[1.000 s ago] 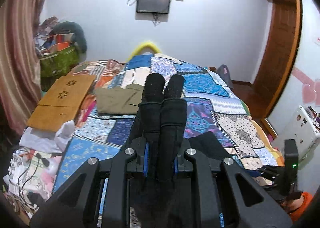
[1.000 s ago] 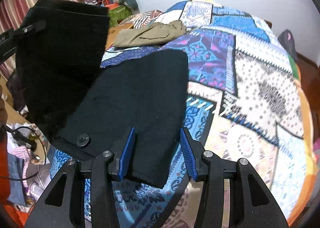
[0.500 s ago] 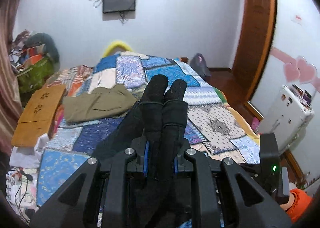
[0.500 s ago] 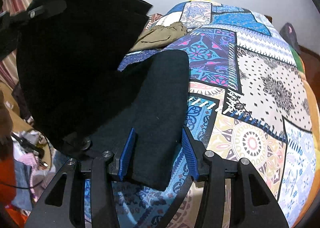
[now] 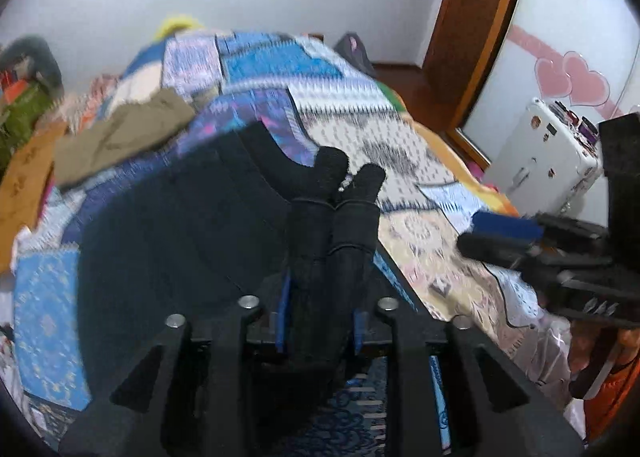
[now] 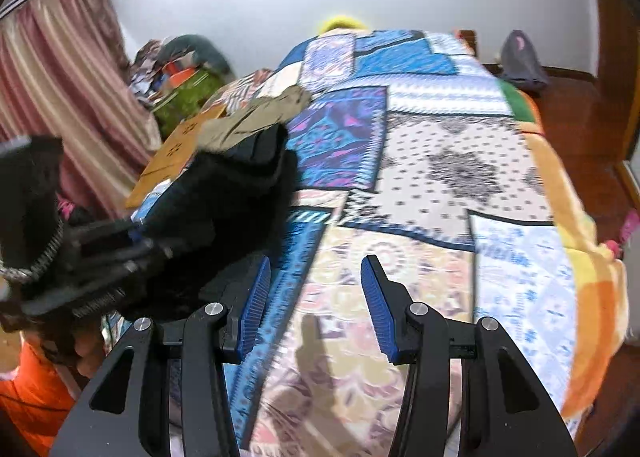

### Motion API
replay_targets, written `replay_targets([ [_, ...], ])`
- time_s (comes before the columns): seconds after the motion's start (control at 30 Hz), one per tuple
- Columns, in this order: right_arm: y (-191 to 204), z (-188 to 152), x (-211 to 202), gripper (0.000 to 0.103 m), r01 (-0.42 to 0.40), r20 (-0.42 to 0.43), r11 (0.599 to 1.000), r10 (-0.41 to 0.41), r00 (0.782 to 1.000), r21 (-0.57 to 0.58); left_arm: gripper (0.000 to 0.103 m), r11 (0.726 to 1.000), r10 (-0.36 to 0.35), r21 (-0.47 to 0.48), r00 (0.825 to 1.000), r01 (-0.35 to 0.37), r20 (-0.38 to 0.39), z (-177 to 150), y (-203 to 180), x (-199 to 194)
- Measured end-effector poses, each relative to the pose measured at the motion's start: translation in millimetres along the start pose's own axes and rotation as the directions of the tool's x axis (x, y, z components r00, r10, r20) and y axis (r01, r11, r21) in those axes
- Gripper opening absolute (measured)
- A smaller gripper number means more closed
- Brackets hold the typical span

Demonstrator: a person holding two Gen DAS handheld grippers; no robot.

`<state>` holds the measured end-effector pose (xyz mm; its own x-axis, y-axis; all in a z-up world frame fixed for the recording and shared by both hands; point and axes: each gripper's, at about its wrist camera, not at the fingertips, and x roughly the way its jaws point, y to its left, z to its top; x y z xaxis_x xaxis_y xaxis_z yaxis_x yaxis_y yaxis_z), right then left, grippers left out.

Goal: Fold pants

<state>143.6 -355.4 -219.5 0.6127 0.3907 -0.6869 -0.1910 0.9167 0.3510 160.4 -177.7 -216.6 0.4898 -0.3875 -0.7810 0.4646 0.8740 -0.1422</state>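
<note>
The black pants (image 5: 180, 225) lie on the patchwork quilt (image 5: 404, 161), partly doubled over. My left gripper (image 5: 351, 177) is shut on a fold of the black pants, and the cloth covers both fingers. In the right wrist view the left gripper (image 6: 116, 245) holds the black pants (image 6: 224, 193) bunched at the bed's left side. My right gripper (image 6: 314, 297) is open and empty over the quilt (image 6: 460, 161), to the right of the pants. It also shows at the right in the left wrist view (image 5: 504, 233).
Folded olive-brown pants (image 5: 120, 137) lie further up the bed. A wooden lap tray (image 5: 24, 177) sits at the bed's left edge. A white case (image 5: 540, 161) stands on the right. A wooden door frame (image 5: 480, 17), a dark bag (image 6: 520, 61) and a striped curtain (image 6: 60, 97) border the room.
My left gripper has carried the held end of the black pants down and to the right over the rest. My right gripper has moved off the pants to the right and tilted up.
</note>
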Motion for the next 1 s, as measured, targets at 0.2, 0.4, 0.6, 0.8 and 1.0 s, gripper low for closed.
replay_targets([
  [0.2, -3.0, -3.9, -13.9, 0.044, 0.019, 0.019, 1.000, -0.019, 1.000, 0.017, 0.057, 0.998, -0.048, -0.031, 0.999, 0.048, -0.016, -1.9, -8.9, 3.8],
  [0.4, 3.1, -2.6, -21.2, 0.044, 0.015, 0.033, 1.000, -0.015, 0.999, 0.016, 0.063, 0.997, -0.057, -0.054, 0.998, 0.058, 0.031, 9.9, -13.6, -22.7],
  [0.6, 23.0, 1.1, -17.6, 0.044, -0.010, 0.027, 0.999, 0.011, 1.000, -0.032, 0.069, 0.994, 0.051, -0.099, 0.985, -0.034, 0.166, 24.7, 28.2, -77.1],
  [0.8, 54.6, -0.8, 1.3, 0.045, -0.058, -0.012, 0.995, 0.057, 0.998, -0.078, 0.078, 0.985, 0.153, -0.097, 0.979, -0.141, 0.133, 5.3, 88.2, -78.2],
  [1.0, 84.4, -8.1, 21.4, 0.049, -0.097, -0.066, 0.989, 0.090, 0.994, -0.111, 0.079, 0.973, 0.211, -0.090, 0.977, -0.210, 0.000, -36.0, 127.1, -47.2],
])
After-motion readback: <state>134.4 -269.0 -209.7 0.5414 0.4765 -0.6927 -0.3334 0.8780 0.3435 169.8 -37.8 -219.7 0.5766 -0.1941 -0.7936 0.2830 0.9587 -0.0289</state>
